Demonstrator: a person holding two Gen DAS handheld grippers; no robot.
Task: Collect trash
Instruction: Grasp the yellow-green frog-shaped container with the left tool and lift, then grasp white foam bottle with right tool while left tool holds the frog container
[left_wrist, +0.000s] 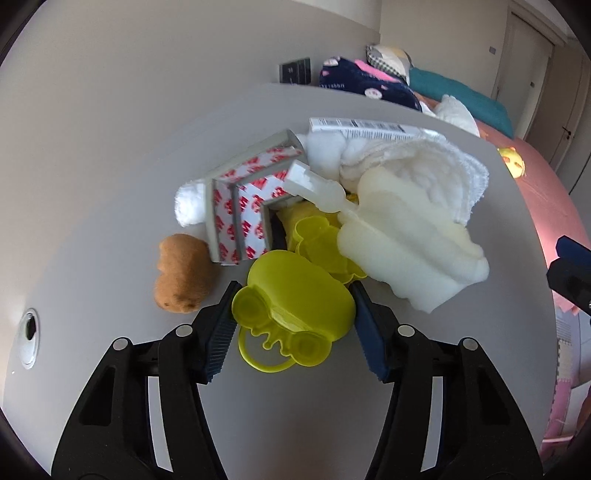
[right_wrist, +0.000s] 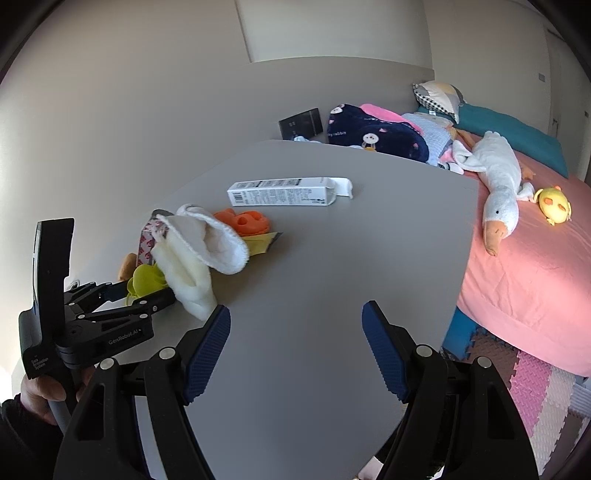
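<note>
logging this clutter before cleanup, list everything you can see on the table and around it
yellow-green plastic animal-shaped lid: 1, table's near edge, between the left jaws
brown sponge: 1, left of lid
red-printed white cardboard box: 1, behind lid
cream foam piece: 1, right of lid
white fleecy cloth: 1, atop pile
long white carton: 1, lying flat behind the pile
orange plastic piece: 1, behind cloth
grey table: 1
white goose plush: 1, pink bed
left gripper: closing on lid
right gripper: open, empty

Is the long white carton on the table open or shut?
Open at one end. The carton lies flat on the table, and its right end flap sticks out, unfolded.
</note>
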